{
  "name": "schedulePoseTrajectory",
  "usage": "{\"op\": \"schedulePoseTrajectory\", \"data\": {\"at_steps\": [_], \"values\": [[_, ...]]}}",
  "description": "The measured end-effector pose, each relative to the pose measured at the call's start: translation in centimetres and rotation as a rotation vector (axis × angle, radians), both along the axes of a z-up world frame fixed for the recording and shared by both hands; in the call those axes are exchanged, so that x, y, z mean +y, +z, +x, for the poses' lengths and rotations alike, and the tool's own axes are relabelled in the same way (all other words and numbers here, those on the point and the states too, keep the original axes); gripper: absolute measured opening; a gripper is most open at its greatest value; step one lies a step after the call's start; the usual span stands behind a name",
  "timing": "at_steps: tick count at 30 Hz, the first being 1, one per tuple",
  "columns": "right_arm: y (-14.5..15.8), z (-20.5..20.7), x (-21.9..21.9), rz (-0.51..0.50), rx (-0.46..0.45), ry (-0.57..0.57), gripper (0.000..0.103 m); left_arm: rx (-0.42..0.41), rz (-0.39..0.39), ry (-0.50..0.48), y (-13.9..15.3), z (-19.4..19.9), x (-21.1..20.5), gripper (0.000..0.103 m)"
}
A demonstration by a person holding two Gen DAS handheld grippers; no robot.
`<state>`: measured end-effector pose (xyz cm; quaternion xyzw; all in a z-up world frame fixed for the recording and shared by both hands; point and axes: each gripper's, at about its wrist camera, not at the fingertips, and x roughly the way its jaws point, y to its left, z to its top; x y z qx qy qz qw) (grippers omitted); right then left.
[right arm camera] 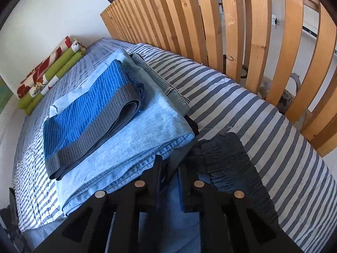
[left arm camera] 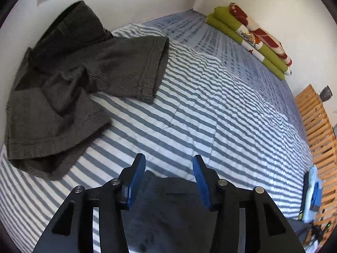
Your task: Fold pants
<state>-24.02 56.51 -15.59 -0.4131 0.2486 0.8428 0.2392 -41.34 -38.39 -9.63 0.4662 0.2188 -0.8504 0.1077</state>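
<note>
Grey pants (left arm camera: 69,80), no readable writing

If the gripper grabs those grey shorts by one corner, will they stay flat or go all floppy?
Probably floppy: the grey shorts already lie rumpled, with one leg folded over. They look thin, so likely light. The striped cover may drag on them a little.

Daylight fills both views, bright and fairly even. In the left wrist view a softer shaded band falls across the striped bed cover (left arm camera: 210,109), and the left claw (left arm camera: 169,168) throws a dark shadow just beneath itself. The dark shorts (left arm camera: 69,80) blur slightly at their upper edge. In the right wrist view the right claw (right arm camera: 170,164) sits near-black, underexposed. Fisheye distortion bends the wooden slats (right arm camera: 231,31) and bed edges, with dark vignetting in every corner.
</note>
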Motion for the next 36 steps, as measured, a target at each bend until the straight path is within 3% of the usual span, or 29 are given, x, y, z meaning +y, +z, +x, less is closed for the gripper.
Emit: {"op": "schedulePoseTrajectory", "data": {"at_steps": [3, 6, 8, 11, 14, 17, 20, 25, 29, 31, 34, 36], "values": [[1.7, 1.9, -1.2, 0.032, 0.022, 0.031, 0.025, -0.006, -0.012, -0.031, -0.3, 3.5, -1.1, 0.050], [2.9, 4.0, -2.8, 0.012, 0.035, 0.071, 0.025, -0.055, 0.015, -0.065, -3.0, 6.4, -1.5, 0.050], [3.7, 5.3, -4.3, 0.027, 0.041, 0.099, 0.025, -0.097, 0.054, -0.073, -5.4, 7.5, -1.5, 0.050], [4.4, 6.7, -7.7, 0.052, 0.040, 0.182, 0.026, -0.092, 0.103, -0.076, -7.6, 8.1, -1.0, 0.050], [4.3, 7.4, -11.8, 0.060, 0.019, 0.282, 0.026, -0.079, 0.091, -0.064, -8.6, 8.0, -0.5, 0.050], [3.8, 7.5, -15.4, 0.038, 0.011, 0.362, 0.026, -0.090, 0.002, -0.076, -8.6, 7.8, 0.6, 0.034], [3.2, 7.3, -18.2, 0.024, 0.002, 0.421, 0.026, -0.083, -0.032, -0.064, -8.0, 8.0, 0.8, 0.034], [1.4, 7.3, -23.2, -0.036, -0.048, 0.577, 0.026, -0.057, -0.025, -0.104, -7.1, 8.0, 1.2, 0.034], [-0.2, 7.4, -29.0, 0.067, -0.108, 0.745, 0.026, -0.111, -0.040, -0.133, -8.5, 7.3, 2.2, 0.034], [-1.1, 7.5, -31.0, 0.103, -0.129, 0.799, 0.026, -0.121, -0.069, -0.131, -8.6, 7.2, 2.5, 0.027], [-2.1, 7.3, -32.0, 0.092, -0.149, 0.823, 0.026, -0.106, -0.103, -0.140, -7.6, 7.2, 2.7, 0.025], [-2.8, 7.2, -32.1, 0.083, -0.160, 0.819, 0.026, -0.103, -0.127, -0.143, -6.8, 7.2, 2.2, 0.008]]}}
